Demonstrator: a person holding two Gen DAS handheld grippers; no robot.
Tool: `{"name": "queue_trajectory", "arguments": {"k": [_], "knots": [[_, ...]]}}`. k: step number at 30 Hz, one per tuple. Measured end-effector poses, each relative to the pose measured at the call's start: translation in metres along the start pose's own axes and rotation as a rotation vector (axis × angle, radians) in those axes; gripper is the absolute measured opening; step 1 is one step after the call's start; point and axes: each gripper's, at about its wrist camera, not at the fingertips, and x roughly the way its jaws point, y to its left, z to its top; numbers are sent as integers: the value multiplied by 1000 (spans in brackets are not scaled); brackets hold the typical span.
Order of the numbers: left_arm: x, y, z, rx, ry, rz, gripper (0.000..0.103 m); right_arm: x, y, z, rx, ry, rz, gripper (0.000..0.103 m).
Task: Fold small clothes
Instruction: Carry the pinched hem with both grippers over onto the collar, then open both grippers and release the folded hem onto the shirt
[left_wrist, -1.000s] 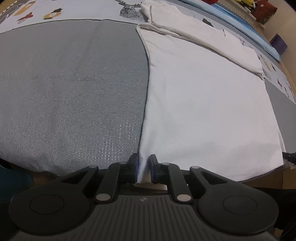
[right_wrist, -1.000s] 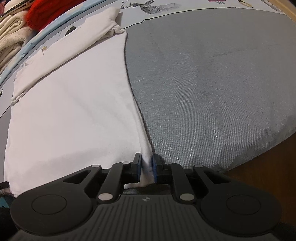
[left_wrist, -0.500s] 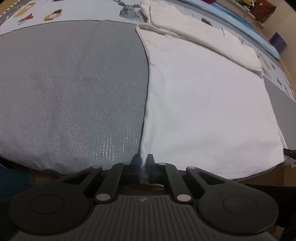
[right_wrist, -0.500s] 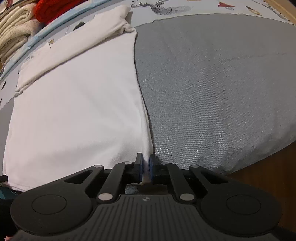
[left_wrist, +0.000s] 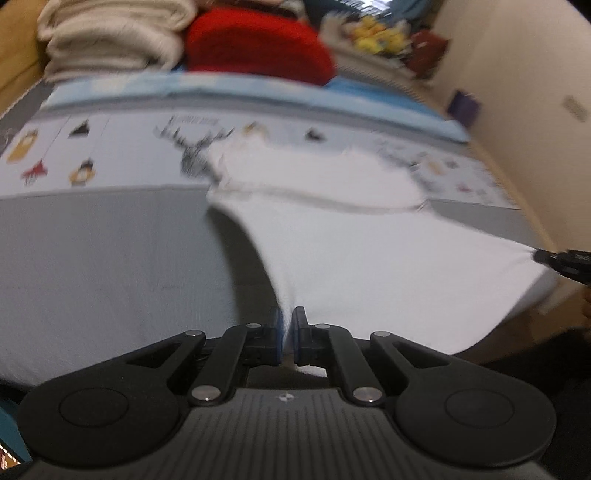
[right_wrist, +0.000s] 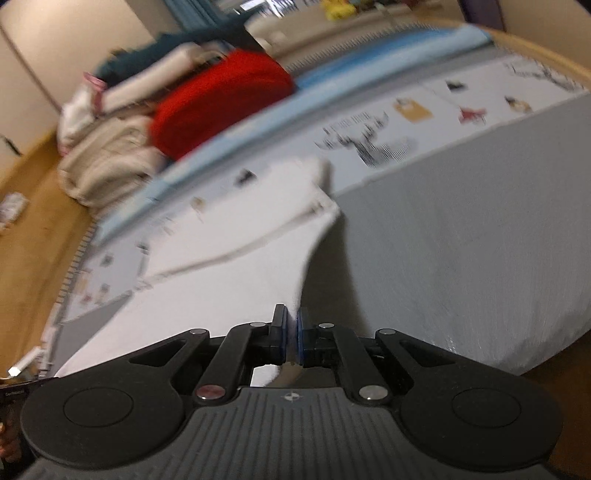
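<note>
A white garment (left_wrist: 369, 258) lies spread on a grey mat (left_wrist: 110, 266), and its near edge hangs lifted off the mat. My left gripper (left_wrist: 287, 323) is shut on the garment's near left corner, with cloth pinched between the blue pads. At the right edge of the left wrist view, the tip of my right gripper (left_wrist: 554, 256) holds the other near corner. In the right wrist view my right gripper (right_wrist: 291, 326) is shut on that corner of the white garment (right_wrist: 207, 288). The cloth slopes down from both grips to its far folded edge. Both views are blurred.
A printed sheet (left_wrist: 110, 147) with a blue band runs behind the mat. Beyond it sit folded cream towels (left_wrist: 110, 40) and a red cloth (left_wrist: 255, 48). A wall (left_wrist: 517, 92) stands at the right. Wooden floor (right_wrist: 40, 206) shows past the mat's left side in the right wrist view.
Both grippers closed on the near corners, then rose, lifting the garment's near edge off the mat. The views now take in the pile at the back.
</note>
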Motion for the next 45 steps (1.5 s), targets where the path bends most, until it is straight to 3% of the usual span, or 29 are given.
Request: {"name": "queue_trajectory", "arguments": {"k": [4,8,12,19,22,25,28,31,35,39,45], "knots": [[-64,-8,5,29,-77,-94,5,-70,8,2,-5,-94,133,4],[-62,9,24,-45,-127,-118,5,-91,2,19,43,-159,181,4],[11,44,58,-152,-93,-72,5,-35,-12,43,96,-111,125,4],[159,107,98,-237,43,38,5,117,-32,82,126,76,-49,4],[192,126,97,-321,102,46,7,169,-37,82,127,136,-100,4],[192,125,107,-304,75,64,11,197,-42,76,137,180,-171,6],[183,127,107,-297,54,81,31,196,-46,84,187,116,-171,10],[175,125,99,-279,100,61,52,178,-46,87,143,67,-185,20],[172,116,81,-169,154,59,54,175,-46,76,66,162,-126,20],[183,110,72,-157,191,64,54,179,-33,58,-101,261,-134,23],[207,97,73,-89,225,119,54,180,-18,39,-210,350,-91,23]]}}
